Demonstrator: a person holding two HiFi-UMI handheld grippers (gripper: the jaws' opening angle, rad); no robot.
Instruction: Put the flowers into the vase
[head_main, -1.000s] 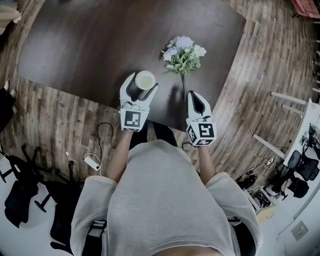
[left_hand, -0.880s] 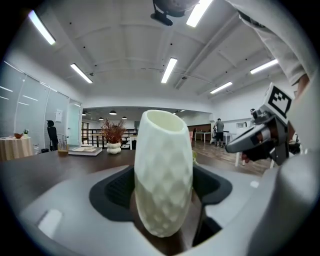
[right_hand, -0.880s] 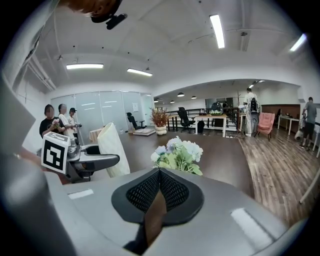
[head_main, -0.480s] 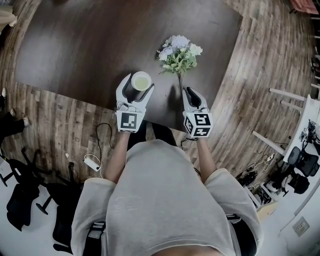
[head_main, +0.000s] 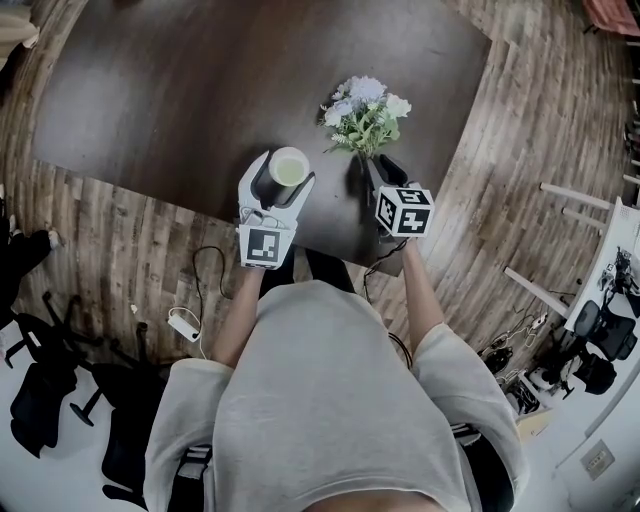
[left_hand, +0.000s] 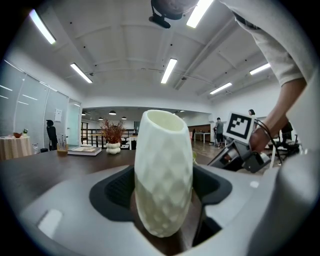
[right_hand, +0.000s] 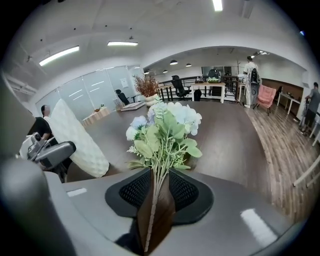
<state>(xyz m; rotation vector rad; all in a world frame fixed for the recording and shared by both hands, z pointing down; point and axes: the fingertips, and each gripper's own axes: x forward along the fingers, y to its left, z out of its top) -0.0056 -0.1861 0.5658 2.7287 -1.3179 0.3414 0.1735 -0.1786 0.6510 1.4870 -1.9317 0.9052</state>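
The cream faceted vase (head_main: 290, 165) stands upright near the front edge of the dark table (head_main: 180, 90), and my left gripper (head_main: 285, 182) is shut on its lower body (left_hand: 162, 170). A bunch of pale blue and white flowers (head_main: 365, 108) lies on the table to the right of it. My right gripper (head_main: 374, 172) points steeply down over the stems. In the right gripper view the thin stems (right_hand: 155, 200) run between the jaws of the right gripper (right_hand: 159, 187) with a gap on either side. Those jaws have just been opening. The blooms (right_hand: 167, 122) spread beyond them, with the vase (right_hand: 75, 142) to the left.
The table's front edge (head_main: 200, 212) is right under both hands. A cable and white charger (head_main: 185, 322) lie on the wood floor, with dark chairs (head_main: 50, 390) to the left and white furniture legs (head_main: 580, 200) to the right. A dried plant in a white pot (left_hand: 113, 137) stands far back.
My right gripper has moved forward and down onto the flower stems, tipped steeper, and its jaws have parted around them. The left gripper and the vase have stayed put.
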